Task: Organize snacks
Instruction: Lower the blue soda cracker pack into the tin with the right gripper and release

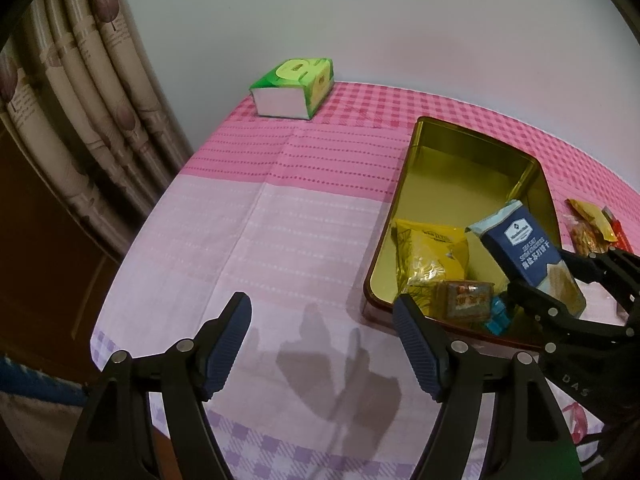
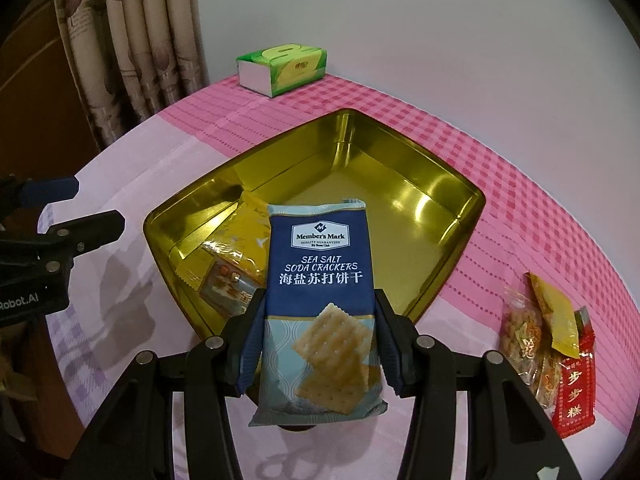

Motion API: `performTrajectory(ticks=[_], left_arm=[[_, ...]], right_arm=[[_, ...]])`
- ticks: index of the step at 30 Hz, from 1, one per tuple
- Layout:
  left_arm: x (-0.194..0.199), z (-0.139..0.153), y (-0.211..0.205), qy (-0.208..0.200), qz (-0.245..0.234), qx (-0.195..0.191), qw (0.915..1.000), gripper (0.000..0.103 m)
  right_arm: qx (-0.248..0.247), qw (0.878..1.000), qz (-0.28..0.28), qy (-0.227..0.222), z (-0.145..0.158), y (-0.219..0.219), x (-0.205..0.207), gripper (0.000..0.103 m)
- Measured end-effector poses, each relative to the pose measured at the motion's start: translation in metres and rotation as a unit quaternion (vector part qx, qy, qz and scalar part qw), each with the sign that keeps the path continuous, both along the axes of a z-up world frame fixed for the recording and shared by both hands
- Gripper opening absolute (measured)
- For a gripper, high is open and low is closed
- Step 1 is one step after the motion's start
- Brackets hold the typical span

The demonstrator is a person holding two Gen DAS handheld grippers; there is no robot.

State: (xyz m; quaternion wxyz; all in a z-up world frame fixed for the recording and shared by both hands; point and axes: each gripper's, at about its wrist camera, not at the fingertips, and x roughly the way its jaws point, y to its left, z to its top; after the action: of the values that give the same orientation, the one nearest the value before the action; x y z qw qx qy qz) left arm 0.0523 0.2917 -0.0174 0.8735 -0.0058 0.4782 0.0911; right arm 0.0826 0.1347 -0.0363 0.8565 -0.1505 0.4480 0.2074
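Observation:
A gold tin tray sits on the pink tablecloth. Inside it lie a yellow snack bag and a small clear-wrapped snack. My right gripper is shut on a blue soda cracker pack, holding it above the tray's near edge. My left gripper is open and empty, over the cloth left of the tray. More snacks lie on the cloth right of the tray.
A green tissue pack stands at the table's far edge by the wall. Curtains hang to the left. The table's left edge drops off near my left gripper.

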Motion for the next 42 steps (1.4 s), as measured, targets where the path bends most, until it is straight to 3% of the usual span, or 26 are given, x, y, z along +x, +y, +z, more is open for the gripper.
performTrajectory(ticks=[18, 25, 28, 35, 42], left_arm=[[0.001, -0.003, 0.002, 0.003, 0.001, 0.001, 1.0, 0.075], [0.001, -0.003, 0.001, 0.001, -0.001, 0.001, 1.0, 0.075], [0.001, -0.004, 0.001, -0.002, -0.003, -0.001, 1.0, 0.075], [0.0, -0.003, 0.0, -0.001, -0.004, 0.001, 1.0, 0.075], [0.0, -0.001, -0.009, -0.003, -0.014, 0.012, 0.9998, 0.075]], right_arm=[[-0.005, 1.0, 0.0, 0.013, -0.009, 0.003, 0.003, 0.05], [0.003, 1.0, -0.002, 0.001, -0.001, 0.0, -0.001, 0.067], [0.016, 1.0, -0.011, -0.008, 0.008, -0.008, -0.006, 0.068], [0.021, 0.998, -0.057, -0.025, 0.023, -0.065, -0.022, 0.068], [0.004, 0.988, -0.155, -0.017, 0.017, -0.163, -0.034, 0.068]])
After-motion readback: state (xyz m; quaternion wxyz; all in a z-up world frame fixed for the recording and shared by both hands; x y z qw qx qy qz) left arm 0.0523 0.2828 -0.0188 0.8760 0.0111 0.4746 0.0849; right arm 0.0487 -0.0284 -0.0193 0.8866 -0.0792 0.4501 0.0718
